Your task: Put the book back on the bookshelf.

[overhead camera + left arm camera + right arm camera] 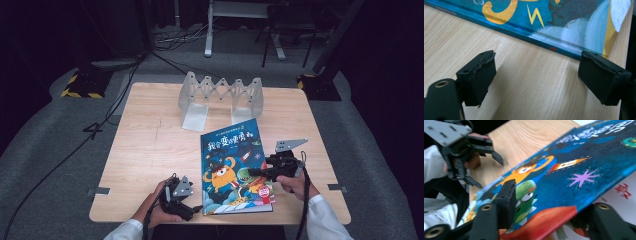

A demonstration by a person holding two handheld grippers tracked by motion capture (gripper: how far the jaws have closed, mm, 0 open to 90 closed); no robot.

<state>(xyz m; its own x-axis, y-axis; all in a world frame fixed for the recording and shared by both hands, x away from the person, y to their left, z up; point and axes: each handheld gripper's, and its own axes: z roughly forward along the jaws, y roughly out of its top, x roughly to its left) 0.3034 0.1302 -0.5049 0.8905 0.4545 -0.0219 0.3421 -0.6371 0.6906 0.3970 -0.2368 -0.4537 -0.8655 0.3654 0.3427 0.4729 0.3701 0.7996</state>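
Lying flat on the near right part of a light wooden table point(150, 145) is a children's picture book point(234, 167) with a blue cover, an orange cartoon monster and a green one, and a title in Chinese characters; its spine faces left. Behind it, near the far edge, stands a translucent accordion-style book rack point(221, 95). At the book's right edge, the right gripper point(260, 172) has one black jaw above the front cover and the other beneath it; the cover is lifted off the white page below, and the jaws look closed on the cover's edge, though the right gripper view is blurred. At the book's near left corner, the left gripper point(196, 208) sits released; its jaws are spread wide over bare wood just beside the spine. White sleeves point(325, 220) show at the bottom.
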